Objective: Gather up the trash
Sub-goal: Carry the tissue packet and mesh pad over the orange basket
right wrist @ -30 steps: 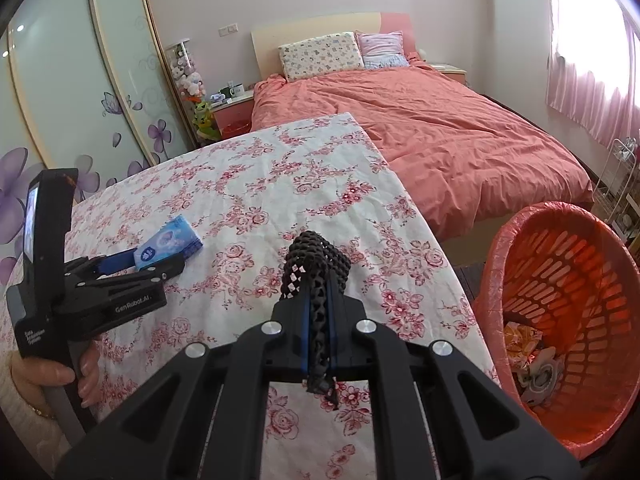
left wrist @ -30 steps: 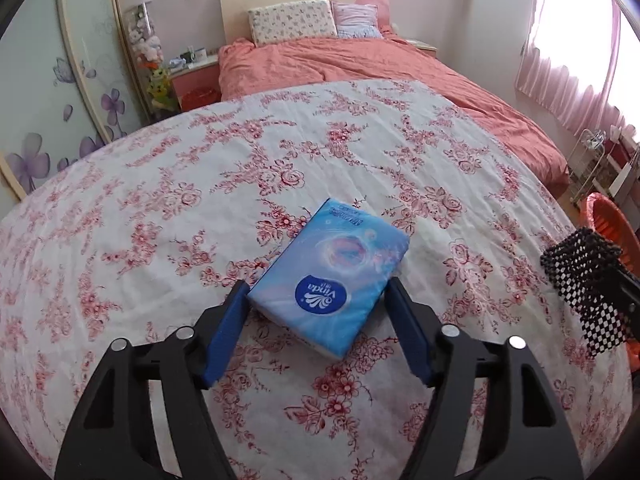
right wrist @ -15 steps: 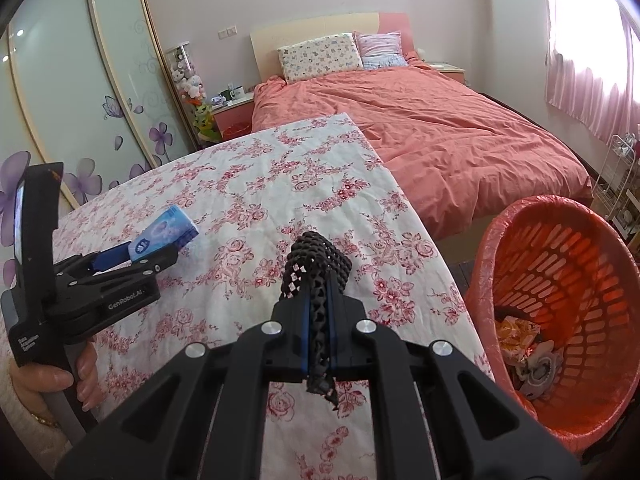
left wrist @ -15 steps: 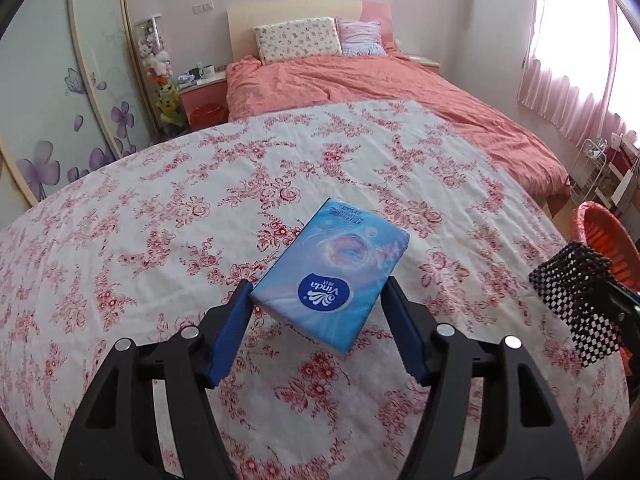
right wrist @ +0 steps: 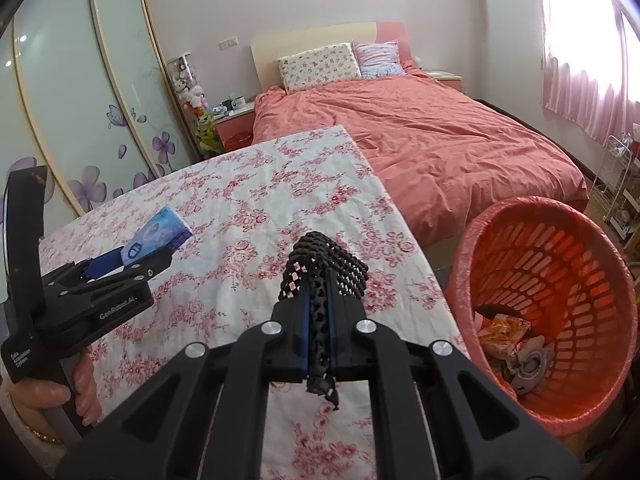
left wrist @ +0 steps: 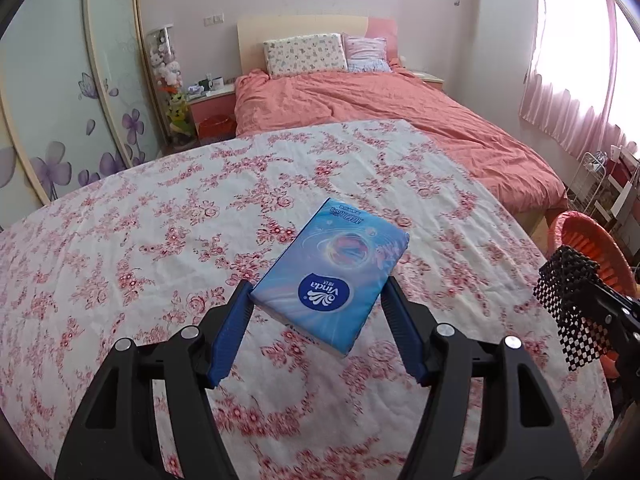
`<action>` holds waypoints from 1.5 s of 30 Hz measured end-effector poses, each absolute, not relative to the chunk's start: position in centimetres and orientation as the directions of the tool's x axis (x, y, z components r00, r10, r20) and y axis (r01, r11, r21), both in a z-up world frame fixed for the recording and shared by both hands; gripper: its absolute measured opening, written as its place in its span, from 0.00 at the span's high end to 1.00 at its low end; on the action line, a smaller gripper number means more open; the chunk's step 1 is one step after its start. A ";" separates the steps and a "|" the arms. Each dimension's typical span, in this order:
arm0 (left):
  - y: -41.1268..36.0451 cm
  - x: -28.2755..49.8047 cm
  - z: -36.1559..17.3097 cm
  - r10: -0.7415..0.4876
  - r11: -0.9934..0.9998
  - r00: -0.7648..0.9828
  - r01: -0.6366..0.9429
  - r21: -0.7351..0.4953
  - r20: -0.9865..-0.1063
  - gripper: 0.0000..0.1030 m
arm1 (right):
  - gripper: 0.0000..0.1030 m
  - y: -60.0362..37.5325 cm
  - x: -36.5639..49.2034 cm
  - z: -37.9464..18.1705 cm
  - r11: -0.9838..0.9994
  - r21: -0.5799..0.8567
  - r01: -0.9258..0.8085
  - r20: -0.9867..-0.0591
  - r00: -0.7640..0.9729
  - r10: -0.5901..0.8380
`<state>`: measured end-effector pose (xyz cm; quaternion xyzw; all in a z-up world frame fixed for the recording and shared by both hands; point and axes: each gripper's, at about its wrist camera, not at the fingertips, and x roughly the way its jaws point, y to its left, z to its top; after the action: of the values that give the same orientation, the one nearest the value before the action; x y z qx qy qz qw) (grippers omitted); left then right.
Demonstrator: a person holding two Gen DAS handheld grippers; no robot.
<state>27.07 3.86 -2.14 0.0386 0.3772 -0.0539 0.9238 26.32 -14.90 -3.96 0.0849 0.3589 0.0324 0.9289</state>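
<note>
My left gripper (left wrist: 318, 320) is shut on a blue Vinda tissue pack (left wrist: 332, 272) and holds it lifted above the floral tablecloth (left wrist: 200, 220). The pack also shows in the right wrist view (right wrist: 158, 238), tilted up in the left gripper (right wrist: 132, 258). My right gripper (right wrist: 320, 312) is shut on a black-and-white checkered mesh piece (right wrist: 326, 264), held over the table's right edge. The mesh piece also shows at the right of the left wrist view (left wrist: 568, 300). An orange trash basket (right wrist: 552, 304) stands on the floor right of the table, with wrappers inside.
A bed with a salmon quilt (right wrist: 420, 132) lies beyond the table. A wardrobe with flower-print doors (right wrist: 80, 120) is at the left. A nightstand (left wrist: 212, 108) stands by the bed. A wire rack (right wrist: 616, 188) stands by the pink curtain at the right.
My left gripper has lifted the tissue pack off the tablecloth and raised it. My right gripper with the mesh piece has shifted a little toward the basket.
</note>
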 end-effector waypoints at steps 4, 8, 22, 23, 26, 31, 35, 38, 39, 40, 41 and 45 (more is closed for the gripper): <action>2.8 26.2 -1.6 -0.067 0.990 0.725 0.133 0.044 -0.685 0.37 | 0.92 -15.9 25.5 -3.6 0.983 0.181 0.017 -0.653 0.749 0.107; 1.8 25.4 -1.2 -0.075 0.988 0.734 0.144 0.048 -0.675 0.37 | 0.92 -16.8 24.8 -3.3 0.982 0.185 0.031 -0.648 0.755 0.099; -2.2 23.7 -0.6 -0.141 0.978 0.731 0.209 0.023 -0.668 0.37 | 0.92 -20.1 23.0 -2.8 0.977 0.199 0.083 -0.633 0.771 0.064; -2.4 23.6 -0.7 -0.144 0.977 0.730 0.213 0.022 -0.669 0.37 | 0.92 -20.3 22.9 -2.8 0.976 0.200 0.087 -0.632 0.772 0.061; -3.3 23.4 -0.6 -0.157 0.974 0.726 0.227 0.018 -0.669 0.37 | 0.92 -21.1 22.6 -2.7 0.974 0.204 0.100 -0.631 0.774 0.053; -4.7 23.3 -0.6 -0.179 0.968 0.721 0.251 0.012 -0.669 0.37 | 0.92 -22.2 22.2 -2.8 0.971 0.209 0.117 -0.629 0.776 0.042; -5.9 23.0 -0.6 -0.196 0.963 0.715 0.270 0.007 -0.671 0.37 | 0.92 -23.2 21.9 -2.9 0.968 0.214 0.133 -0.628 0.777 0.032; -6.9 22.8 -0.7 -0.210 0.958 0.710 0.287 0.003 -0.672 0.37 | 0.92 -23.9 21.6 -3.0 0.965 0.216 0.146 -0.629 0.777 0.023; -7.2 22.8 -0.8 -0.214 0.956 0.708 0.292 0.003 -0.672 0.37 | 0.92 -24.2 21.6 -3.0 0.965 0.216 0.151 -0.629 0.777 0.020; -7.6 22.7 -0.8 -0.221 0.954 0.706 0.299 0.001 -0.672 0.37 | 0.92 -24.5 21.5 -3.1 0.964 0.216 0.156 -0.628 0.778 0.015; -8.0 22.6 -0.9 -0.224 0.953 0.705 0.303 0.000 -0.673 0.37 | 0.92 -24.8 21.4 -3.1 0.963 0.216 0.161 -0.628 0.778 0.011; -9.2 22.3 -1.1 -0.249 0.945 0.694 0.327 -0.013 -0.675 0.37 | 0.92 -26.1 21.0 -3.3 0.959 0.214 0.186 -0.627 0.779 -0.011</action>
<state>22.31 -9.23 -1.11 0.0540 0.3583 -0.1568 0.9187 21.00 -26.05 -3.27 0.1332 0.3283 -0.0528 0.9337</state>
